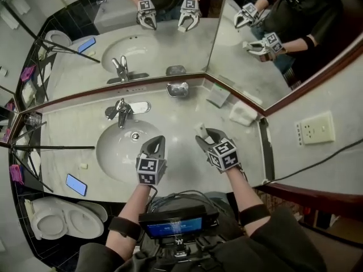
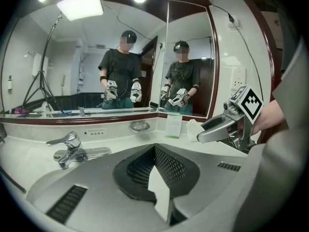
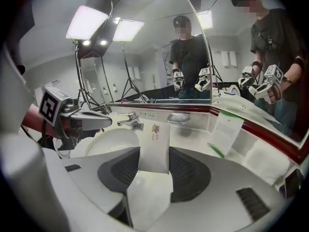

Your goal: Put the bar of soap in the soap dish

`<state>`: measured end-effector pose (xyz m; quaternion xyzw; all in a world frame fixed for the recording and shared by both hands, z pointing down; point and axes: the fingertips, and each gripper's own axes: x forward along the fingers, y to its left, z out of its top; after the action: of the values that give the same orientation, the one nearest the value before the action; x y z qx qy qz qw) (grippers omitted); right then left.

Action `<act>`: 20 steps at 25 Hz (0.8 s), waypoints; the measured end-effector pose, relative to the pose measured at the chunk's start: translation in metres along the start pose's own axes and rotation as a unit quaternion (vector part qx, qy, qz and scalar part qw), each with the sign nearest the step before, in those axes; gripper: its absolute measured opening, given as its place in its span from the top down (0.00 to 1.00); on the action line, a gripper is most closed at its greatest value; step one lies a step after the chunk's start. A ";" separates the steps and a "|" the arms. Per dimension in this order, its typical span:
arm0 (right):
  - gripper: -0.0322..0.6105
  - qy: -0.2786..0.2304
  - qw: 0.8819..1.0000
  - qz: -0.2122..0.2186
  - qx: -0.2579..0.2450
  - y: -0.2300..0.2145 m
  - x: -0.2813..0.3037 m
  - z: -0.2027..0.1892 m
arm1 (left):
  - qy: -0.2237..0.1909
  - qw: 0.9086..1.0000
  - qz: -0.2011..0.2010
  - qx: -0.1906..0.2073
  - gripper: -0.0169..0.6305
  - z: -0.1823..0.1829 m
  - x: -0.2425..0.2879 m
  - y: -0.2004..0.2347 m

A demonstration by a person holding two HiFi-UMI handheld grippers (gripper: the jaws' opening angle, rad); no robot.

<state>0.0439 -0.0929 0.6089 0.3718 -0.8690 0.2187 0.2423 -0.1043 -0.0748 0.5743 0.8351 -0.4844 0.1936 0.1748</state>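
The bar of soap [image 1: 199,130] is a flat white wrapped packet, and my right gripper [image 1: 205,136] is shut on it above the counter, right of the basin. In the right gripper view the soap [image 3: 154,146] stands upright between the two pads of the right gripper [image 3: 154,159]. The metal soap dish [image 1: 177,89] sits at the back of the counter against the mirror, well beyond the soap, and shows too as the soap dish [image 3: 178,117] and the soap dish [image 2: 139,126]. My left gripper [image 1: 158,143] hovers over the basin's right rim, shut and holding nothing.
A chrome faucet [image 1: 120,113] stands behind the oval basin [image 1: 116,152]. A folded white towel [image 1: 244,114] and a green-edged card [image 1: 218,95] lie at the back right. A phone [image 1: 76,184] rests at the counter's front left. Tripod legs and a toilet [image 1: 57,220] are at the left.
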 end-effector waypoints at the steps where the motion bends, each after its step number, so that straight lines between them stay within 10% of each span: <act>1: 0.65 -0.005 1.000 -0.004 0.004 -0.001 -0.004 0.000 | -0.001 1.000 -0.001 0.002 0.97 0.001 0.000 -0.002; 8: 0.65 -0.012 1.000 -0.015 -0.003 -0.006 -0.010 0.001 | 0.000 1.000 0.000 0.008 0.97 0.002 0.005 -0.005; 20: 0.65 0.052 0.984 -0.036 -0.164 -0.033 0.062 0.079 | -0.005 1.000 0.008 0.015 0.97 0.030 0.055 0.017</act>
<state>0.0109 -0.1913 0.5897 0.3461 -0.8653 0.0840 0.3528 -0.0891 -0.1378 0.5770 0.8346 -0.4891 0.1978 0.1583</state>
